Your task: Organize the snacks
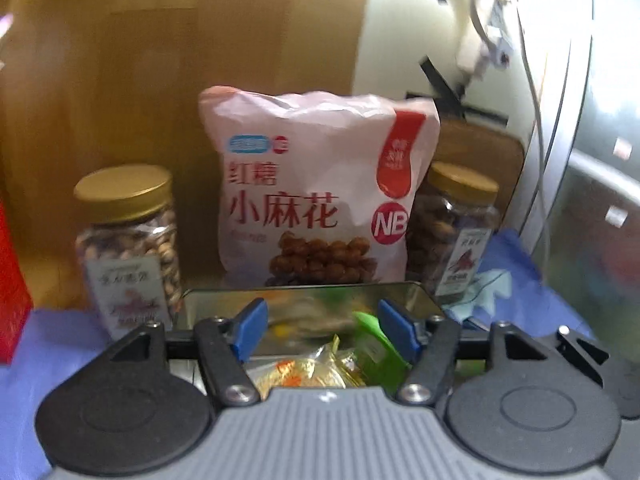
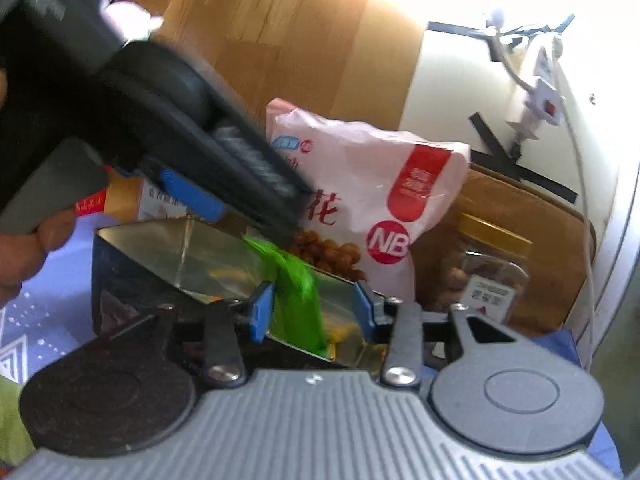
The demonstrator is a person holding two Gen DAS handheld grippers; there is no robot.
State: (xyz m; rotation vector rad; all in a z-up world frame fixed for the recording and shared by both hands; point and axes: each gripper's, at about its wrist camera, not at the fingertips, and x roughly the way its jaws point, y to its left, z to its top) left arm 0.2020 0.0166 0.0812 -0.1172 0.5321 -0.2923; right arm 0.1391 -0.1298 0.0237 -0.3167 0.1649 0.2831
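An open metal tin (image 1: 416, 296) sits on the blue cloth and holds small wrapped snacks: a gold packet (image 1: 304, 372) and a green packet (image 1: 376, 348). My left gripper (image 1: 322, 326) hangs open over the tin, its blue pads apart above the packets. In the right wrist view my right gripper (image 2: 314, 310) is open around a green packet (image 2: 298, 292) that hangs over the tin (image 2: 132, 248); whether the pads touch it is unclear. The left gripper (image 2: 192, 192) shows there above the tin.
A pink bag of brown-sugar twists (image 1: 316, 188) stands behind the tin against a wooden wall. Gold-lidded nut jars stand to its left (image 1: 128, 248) and right (image 1: 452, 232). A red box (image 1: 12, 300) is at far left. A white wall with cables (image 2: 532, 92) is at right.
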